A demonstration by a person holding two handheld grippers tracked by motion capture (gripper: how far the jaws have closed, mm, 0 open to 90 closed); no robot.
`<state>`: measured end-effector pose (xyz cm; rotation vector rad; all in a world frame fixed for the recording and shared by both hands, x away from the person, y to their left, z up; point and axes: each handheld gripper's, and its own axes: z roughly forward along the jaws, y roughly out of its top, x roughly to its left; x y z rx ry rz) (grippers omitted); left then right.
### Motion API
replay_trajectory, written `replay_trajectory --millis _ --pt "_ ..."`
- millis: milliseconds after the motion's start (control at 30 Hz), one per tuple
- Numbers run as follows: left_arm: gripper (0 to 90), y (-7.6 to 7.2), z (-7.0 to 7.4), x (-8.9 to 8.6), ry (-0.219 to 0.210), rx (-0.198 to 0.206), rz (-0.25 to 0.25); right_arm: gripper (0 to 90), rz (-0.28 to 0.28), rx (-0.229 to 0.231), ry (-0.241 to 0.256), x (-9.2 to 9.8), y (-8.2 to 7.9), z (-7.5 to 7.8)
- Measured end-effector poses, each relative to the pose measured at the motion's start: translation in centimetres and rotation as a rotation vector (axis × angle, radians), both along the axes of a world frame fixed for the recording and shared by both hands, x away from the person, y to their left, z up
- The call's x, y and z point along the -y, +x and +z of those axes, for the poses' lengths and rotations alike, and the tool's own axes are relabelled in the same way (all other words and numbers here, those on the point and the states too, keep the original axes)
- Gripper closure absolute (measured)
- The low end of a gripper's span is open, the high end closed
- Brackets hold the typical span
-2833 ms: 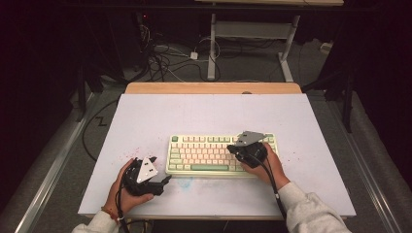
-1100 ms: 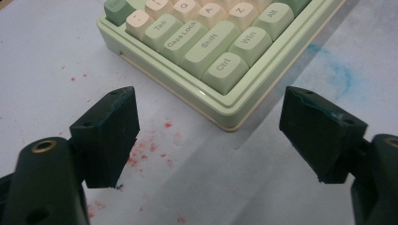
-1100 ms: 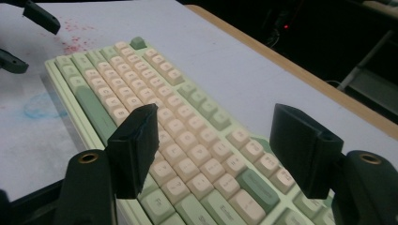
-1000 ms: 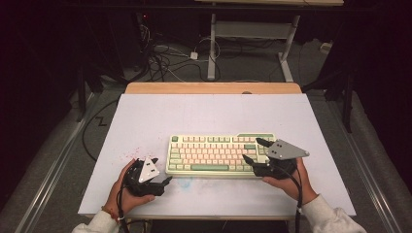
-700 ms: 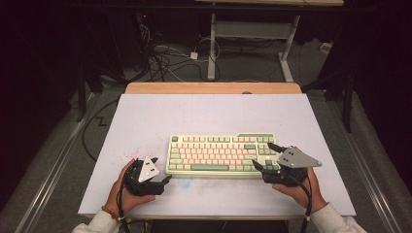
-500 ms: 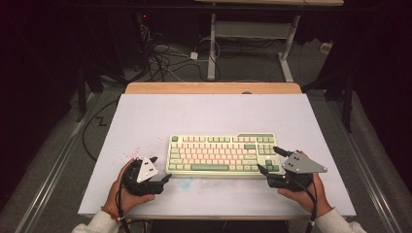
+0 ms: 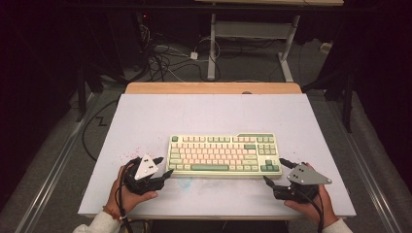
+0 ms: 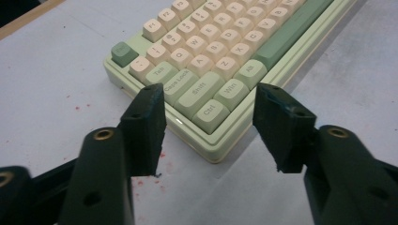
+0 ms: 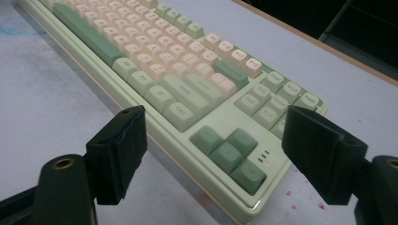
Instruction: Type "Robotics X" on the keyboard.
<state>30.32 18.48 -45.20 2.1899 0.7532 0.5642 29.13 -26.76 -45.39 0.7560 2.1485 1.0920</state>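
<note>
Grippers number two, one in each of the person's hands, both at the near edge of the table (image 7: 145,116). Left gripper (image 7: 163,168) sits at the near left, its jaws apart and empty, aimed right and slightly far at the near left corner of the keyboard (image 7: 224,154); in the left gripper view the corner with its Ctrl key lies between and just beyond the two black jaws, with no contact visible. Right gripper (image 7: 275,171) sits at the near right, jaws likewise apart and empty, aimed left and far at the near right corner; in the right gripper view the four green arrow keys (image 9: 228,152) lie between the jaws, again apart from them. Keyboards number one: pale green case, cream and green keycaps, flat on the white table surface, centred left to right and nearer the near edge than the far. Its long axis runs left to right, parallel to the table's near edge, with the green space bar row facing the person. Small red specks (image 7: 127,156) mark the surface near the left gripper. Beyond the white surface a strip of bare wood (image 7: 214,88) forms the far edge.
</note>
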Motion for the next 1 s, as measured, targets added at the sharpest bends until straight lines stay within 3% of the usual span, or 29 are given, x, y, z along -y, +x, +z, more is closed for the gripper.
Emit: replay_trajectory --millis 200,400,633,1000 --pt "66.0 0.5 0.6 1.6 0.035 -0.016 -0.037 22.8 -0.004 0.008 -0.016 -0.1 0.0 -0.1" --pt "85.5 1.6 1.4 2.5 0.027 -0.024 -0.058 22.8 0.001 0.003 -0.026 -0.3 0.0 -0.2" --pt "87.7 3.0 1.8 3.9 0.029 -0.057 -0.083 22.9 0.005 -0.004 -0.033 -0.4 0.0 -0.4" --pt "87.7 5.7 2.2 7.1 0.074 -0.086 -0.114 22.9 0.004 -0.015 -0.041 -0.4 0.2 -0.7"
